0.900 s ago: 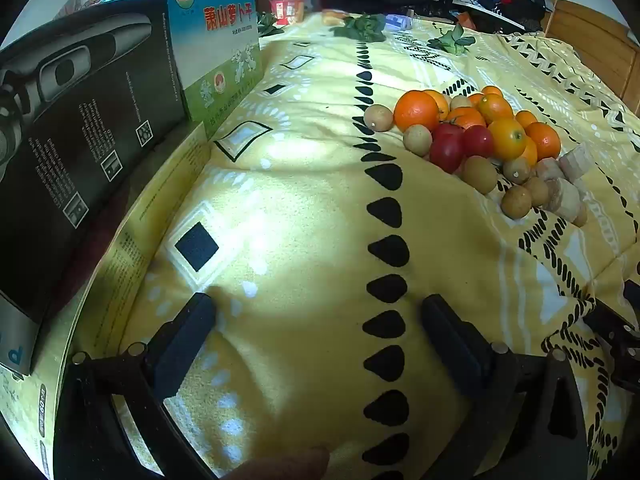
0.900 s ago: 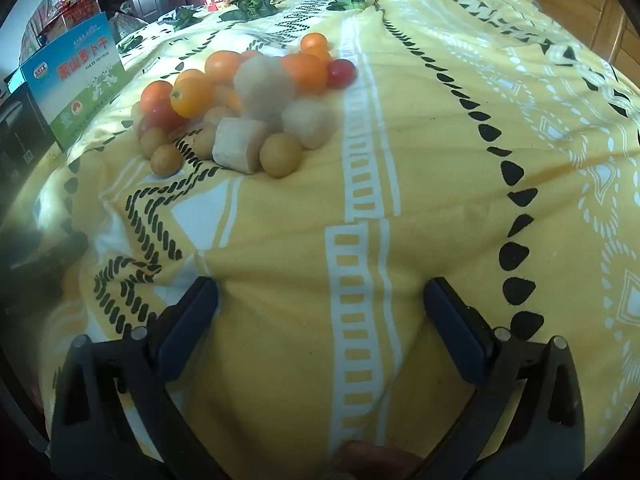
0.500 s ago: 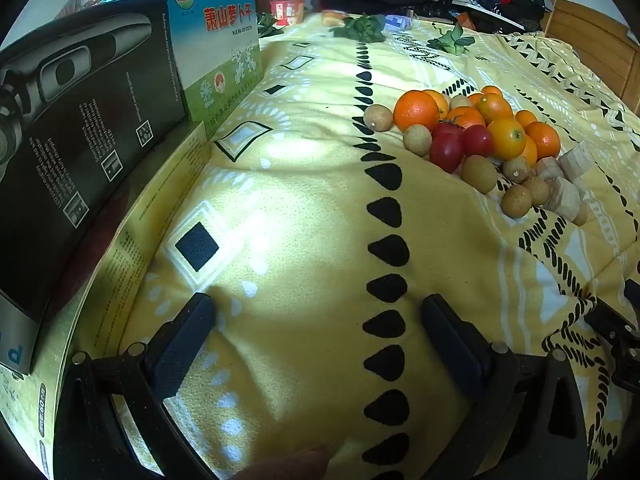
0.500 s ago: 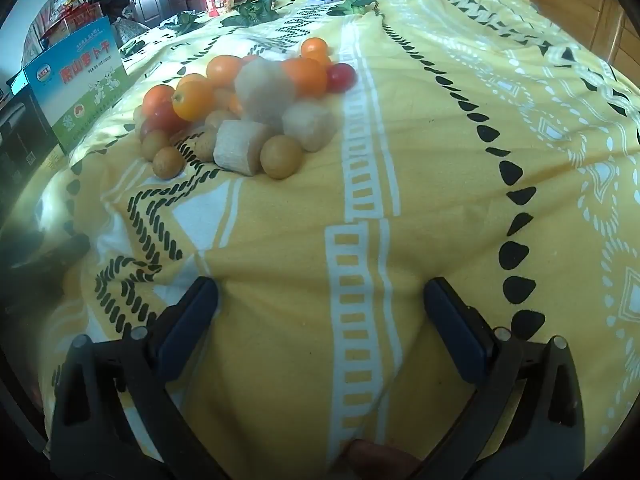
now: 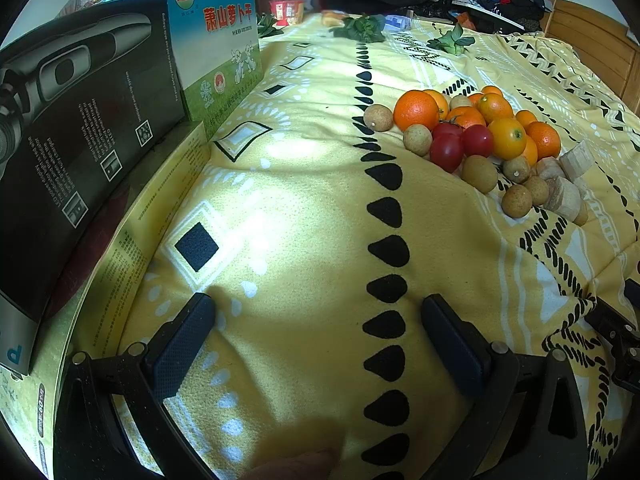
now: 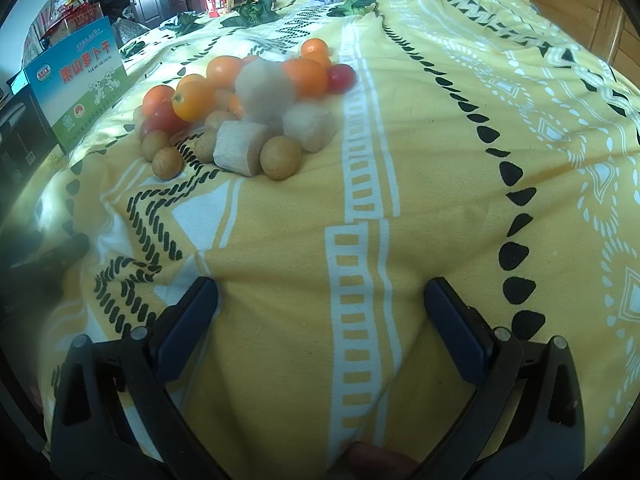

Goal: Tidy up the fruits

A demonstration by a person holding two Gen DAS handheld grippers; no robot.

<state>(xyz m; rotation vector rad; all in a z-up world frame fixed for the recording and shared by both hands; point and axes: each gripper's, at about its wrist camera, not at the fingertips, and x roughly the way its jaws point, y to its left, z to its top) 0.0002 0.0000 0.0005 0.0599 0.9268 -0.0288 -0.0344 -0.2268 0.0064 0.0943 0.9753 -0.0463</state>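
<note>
The left gripper (image 5: pixel 316 312) has its jaws spread wide, with nothing between its fingers (image 5: pixel 182 346) except the yellow patterned bedspread (image 5: pixel 304 208) beneath them. The right gripper (image 6: pixel 320 296) is likewise spread wide and empty, its fingers (image 6: pixel 456 326) low over the same bedspread (image 6: pixel 440 184). Neither gripper touches any fruit. The fruit pile (image 5: pixel 480 144) lies on the bedspread ahead and to the right of the left gripper, well apart from it; in the right wrist view the pile (image 6: pixel 244 108) lies ahead and to the left of the right gripper. The pile contains a large orange (image 5: pixel 416 110) at its near-left edge, smaller oranges (image 5: pixel 507 138) behind and beside it, red cherry tomatoes (image 5: pixel 446 152) touching one another at the centre, and small round tan-skinned fruits (image 5: pixel 517 201) scattered along the near edge. Pale cut cylindrical chunks (image 6: pixel 242 148) rest at the side of the pile nearest the right gripper, touching a tan fruit (image 6: pixel 280 157). One red tomato (image 6: pixel 341 78) sits at the far right edge of the pile in the right wrist view. To the left of the left gripper, a black product box (image 5: pixel 80 136) stands along the edge of the bedspread, with a blue-and-green printed box (image 5: pixel 218 44) just beyond it. Green leafy sprigs (image 5: pixel 362 28) lie at the far end of the bedspread.
</note>
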